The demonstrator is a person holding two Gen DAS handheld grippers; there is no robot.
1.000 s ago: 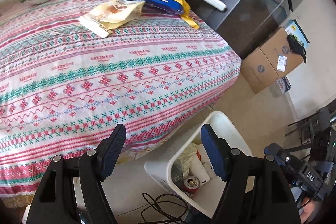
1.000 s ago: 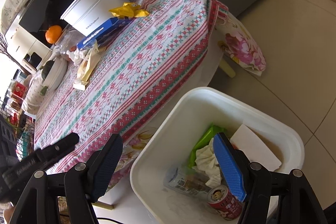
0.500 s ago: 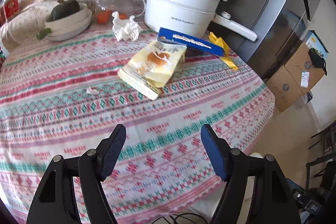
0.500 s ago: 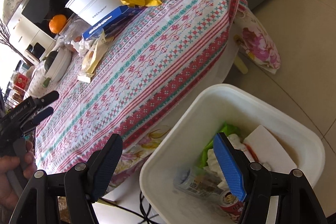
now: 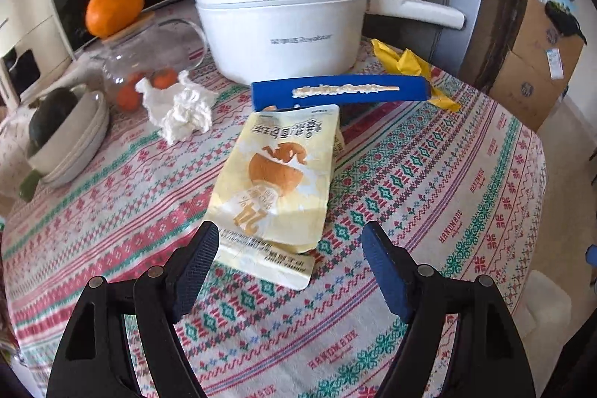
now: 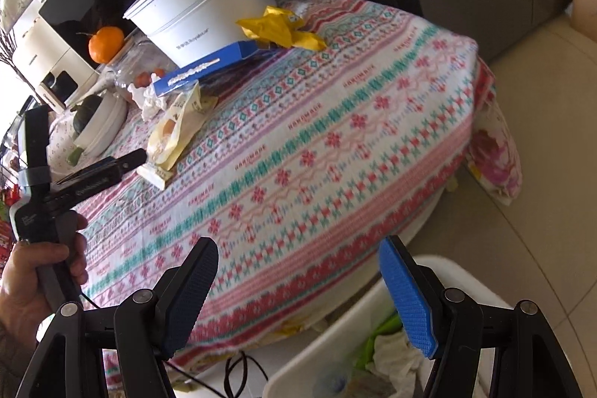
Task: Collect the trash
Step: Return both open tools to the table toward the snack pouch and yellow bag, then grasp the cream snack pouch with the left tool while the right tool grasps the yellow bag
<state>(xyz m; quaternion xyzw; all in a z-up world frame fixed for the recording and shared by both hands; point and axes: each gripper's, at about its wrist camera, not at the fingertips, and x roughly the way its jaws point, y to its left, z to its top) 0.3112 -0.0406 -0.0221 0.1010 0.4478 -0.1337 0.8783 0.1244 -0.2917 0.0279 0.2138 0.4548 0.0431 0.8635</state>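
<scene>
A pale yellow snack wrapper (image 5: 278, 181) lies flat on the patterned tablecloth (image 5: 429, 196). My left gripper (image 5: 289, 260) is open and empty, hovering just before the wrapper's near end. Behind it lie a crumpled white tissue (image 5: 179, 109), a blue box (image 5: 339, 90) and a crumpled yellow wrapper (image 5: 406, 62). My right gripper (image 6: 298, 282) is open and empty, above the white trash bin (image 6: 335, 342) beside the table. The wrapper (image 6: 173, 133) and the left gripper (image 6: 123, 163) show in the right wrist view.
A white pot (image 5: 280, 21) with a long handle stands at the back. A glass jar (image 5: 145, 62) with an orange (image 5: 113, 8) on top and a bowl (image 5: 71, 144) stand left. Cardboard boxes (image 5: 530, 62) stand on the floor right.
My left gripper has swung from over the bin up across the table to the yellow snack wrapper. My right gripper has lifted from inside the bin toward the table's edge.
</scene>
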